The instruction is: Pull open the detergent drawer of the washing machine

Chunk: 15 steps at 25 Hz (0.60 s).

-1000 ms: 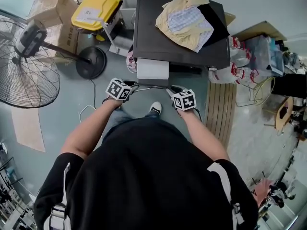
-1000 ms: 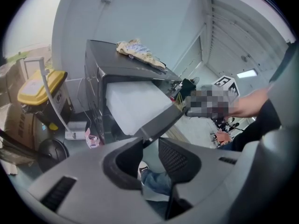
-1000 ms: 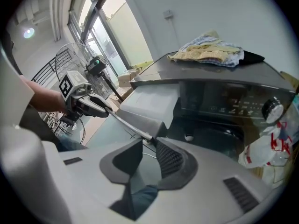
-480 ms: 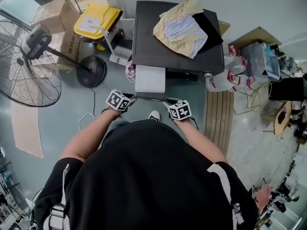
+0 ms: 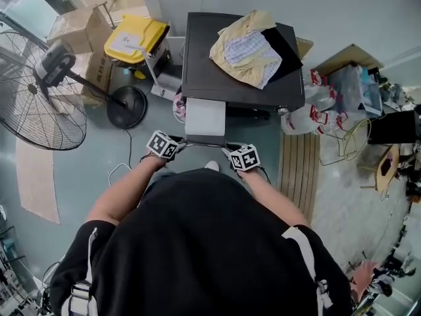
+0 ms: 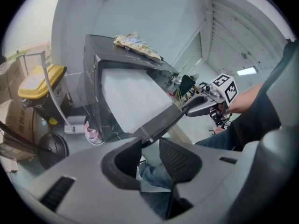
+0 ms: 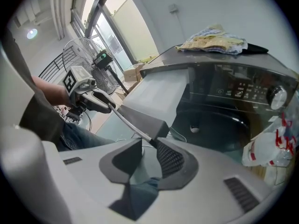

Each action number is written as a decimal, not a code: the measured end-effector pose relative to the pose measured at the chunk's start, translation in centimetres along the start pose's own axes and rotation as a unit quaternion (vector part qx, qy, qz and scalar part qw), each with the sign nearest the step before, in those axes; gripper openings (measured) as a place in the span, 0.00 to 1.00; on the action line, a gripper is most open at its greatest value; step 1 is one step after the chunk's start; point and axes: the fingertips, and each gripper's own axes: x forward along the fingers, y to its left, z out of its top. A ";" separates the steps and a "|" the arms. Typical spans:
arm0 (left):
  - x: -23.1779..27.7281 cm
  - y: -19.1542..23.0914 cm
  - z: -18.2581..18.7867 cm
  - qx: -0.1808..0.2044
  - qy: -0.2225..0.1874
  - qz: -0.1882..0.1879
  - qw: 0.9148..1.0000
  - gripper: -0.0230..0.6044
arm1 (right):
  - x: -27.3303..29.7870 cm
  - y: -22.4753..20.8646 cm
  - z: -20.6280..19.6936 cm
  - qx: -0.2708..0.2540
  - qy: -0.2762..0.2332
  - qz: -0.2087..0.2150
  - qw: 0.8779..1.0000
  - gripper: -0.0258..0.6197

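Note:
The dark washing machine [image 5: 243, 78] stands ahead of me, and its white detergent drawer [image 5: 205, 117] is pulled well out toward me. The drawer's dark front panel [image 5: 205, 139] spans between the grippers. My left gripper [image 5: 181, 140] is shut on the panel's left end [image 6: 148, 136]. My right gripper [image 5: 230, 147] is at the panel's right end [image 7: 150, 125]; its jaws are opening, with the panel's corner between the fingertips. In the left gripper view the right gripper [image 6: 191, 107] shows at the panel's far end, and in the right gripper view the left gripper [image 7: 110, 107] does.
Clothes [image 5: 247, 45] lie on the machine's top. At the left stand a fan [image 5: 46, 91], a yellow-lidded bin [image 5: 135, 35] and cardboard boxes [image 5: 79, 25]. Plastic bags [image 5: 316, 101] and a slatted wooden mat [image 5: 299, 157] are at the right. My shoe [image 5: 212, 166] is under the drawer.
Both grippers have drawn back toward me with the drawer's front, and more of the white drawer now shows out of the machine.

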 end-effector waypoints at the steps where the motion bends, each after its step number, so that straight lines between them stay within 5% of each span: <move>1: 0.0 0.0 0.0 0.000 -0.002 0.000 1.000 0.23 | 0.0 -0.1 0.0 0.002 0.000 0.000 1.000 0.19; 15: -2.2 -0.2 1.6 0.002 -0.032 0.004 0.999 0.23 | -3.2 -1.8 0.9 0.020 -0.024 0.013 0.999 0.18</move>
